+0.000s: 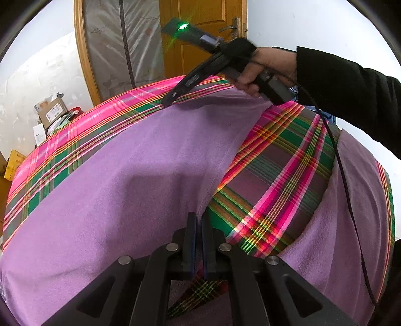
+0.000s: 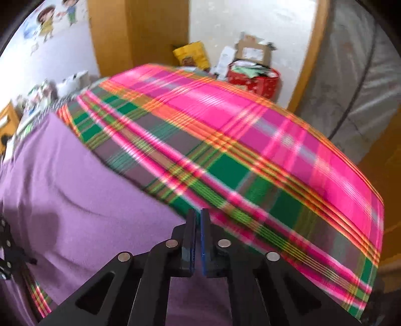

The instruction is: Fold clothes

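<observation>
Pinching the purple garment (image 1: 140, 160), left tool (image 1: 198, 220) was clamped; right tool (image 2: 198, 215) narrow over plaid cloth (image 2: 225, 140).

A home bedroom: plaid-sheeted bed (image 1: 288, 163), wooden door (image 1: 200, 37), cartoon wall stickers (image 2: 50, 22).

garment (image 1: 125, 175) spread on cloth (image 1: 288, 163), centre frame | boxes (image 1: 50, 112) behind, upper left | door (image 1: 200, 37) behind, top centre

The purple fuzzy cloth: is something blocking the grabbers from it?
No. The left gripper is pinched on the purple fleece garment's edge. The right gripper is at its far edge, with nothing visible between.
</observation>
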`<move>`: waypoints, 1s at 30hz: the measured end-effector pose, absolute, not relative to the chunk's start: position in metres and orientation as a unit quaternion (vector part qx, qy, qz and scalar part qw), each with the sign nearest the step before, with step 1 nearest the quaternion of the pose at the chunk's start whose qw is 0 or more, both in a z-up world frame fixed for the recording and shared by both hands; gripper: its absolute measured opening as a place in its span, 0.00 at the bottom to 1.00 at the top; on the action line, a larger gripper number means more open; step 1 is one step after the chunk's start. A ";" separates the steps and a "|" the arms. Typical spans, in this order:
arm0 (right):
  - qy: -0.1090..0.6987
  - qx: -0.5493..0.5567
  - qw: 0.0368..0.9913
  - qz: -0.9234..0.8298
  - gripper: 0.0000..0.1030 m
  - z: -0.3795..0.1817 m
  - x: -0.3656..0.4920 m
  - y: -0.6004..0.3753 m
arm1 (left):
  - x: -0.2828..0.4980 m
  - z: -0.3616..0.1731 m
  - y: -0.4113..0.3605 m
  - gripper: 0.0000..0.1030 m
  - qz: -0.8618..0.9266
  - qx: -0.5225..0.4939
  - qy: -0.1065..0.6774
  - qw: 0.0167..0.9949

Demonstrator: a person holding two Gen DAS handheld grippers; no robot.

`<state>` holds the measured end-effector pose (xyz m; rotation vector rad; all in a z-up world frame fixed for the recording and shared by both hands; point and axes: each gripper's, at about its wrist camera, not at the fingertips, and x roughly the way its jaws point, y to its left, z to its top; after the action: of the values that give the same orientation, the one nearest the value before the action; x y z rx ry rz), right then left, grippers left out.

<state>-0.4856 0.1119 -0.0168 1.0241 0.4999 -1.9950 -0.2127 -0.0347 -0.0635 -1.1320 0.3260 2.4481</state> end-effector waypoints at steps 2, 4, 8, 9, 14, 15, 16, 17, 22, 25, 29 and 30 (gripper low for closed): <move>0.160 0.408 0.407 -0.802 0.26 -0.008 -0.491 0.139 | -0.211 -0.061 -0.035 0.04 0.881 -0.406 0.114 0.213; 0.148 0.415 0.389 -0.809 0.32 -0.005 -0.495 0.172 | -0.207 -0.057 -0.037 0.04 0.884 -0.402 0.108 0.215; 0.144 0.436 0.343 -0.820 0.36 -0.011 -0.498 0.230 | -0.199 -0.045 -0.044 0.04 0.891 -0.395 0.082 0.210; 0.144 0.441 0.333 -0.820 0.36 -0.015 -0.498 0.241 | -0.196 -0.042 -0.046 0.04 0.893 -0.392 0.073 0.209; 0.143 0.459 0.294 -0.826 0.36 -0.032 -0.504 0.278 | -0.179 -0.025 -0.054 0.04 0.904 -0.376 0.037 0.200; 0.146 0.455 0.295 -0.827 0.36 -0.032 -0.503 0.279 | -0.176 -0.022 -0.055 0.04 0.906 -0.373 0.034 0.197; 0.149 0.451 0.298 -0.828 0.36 -0.032 -0.503 0.279 | -0.172 -0.018 -0.055 0.04 0.908 -0.369 0.031 0.195; 0.154 0.448 0.299 -0.828 0.36 -0.033 -0.503 0.279 | -0.169 -0.014 -0.056 0.04 0.910 -0.365 0.029 0.193; 0.170 0.443 0.303 -0.826 0.02 -0.032 -0.503 0.272 | -0.156 -0.004 -0.063 0.04 0.917 -0.355 0.012 0.180; 0.167 0.437 0.293 -0.834 0.02 -0.032 -0.509 0.271 | -0.151 -0.002 -0.066 0.04 0.919 -0.354 0.005 0.172; 0.137 0.436 0.286 -0.842 0.02 -0.029 -0.525 0.276 | -0.148 -0.004 -0.070 0.04 0.919 -0.358 -0.003 0.162; 0.127 0.439 0.286 -0.842 0.02 -0.028 -0.527 0.280 | -0.147 -0.004 -0.071 0.04 0.919 -0.359 -0.004 0.160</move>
<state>-0.5273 0.2795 -0.0283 1.1747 0.3388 -2.2506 -0.1472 -0.0705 -0.0039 -1.0267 -0.0103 2.6268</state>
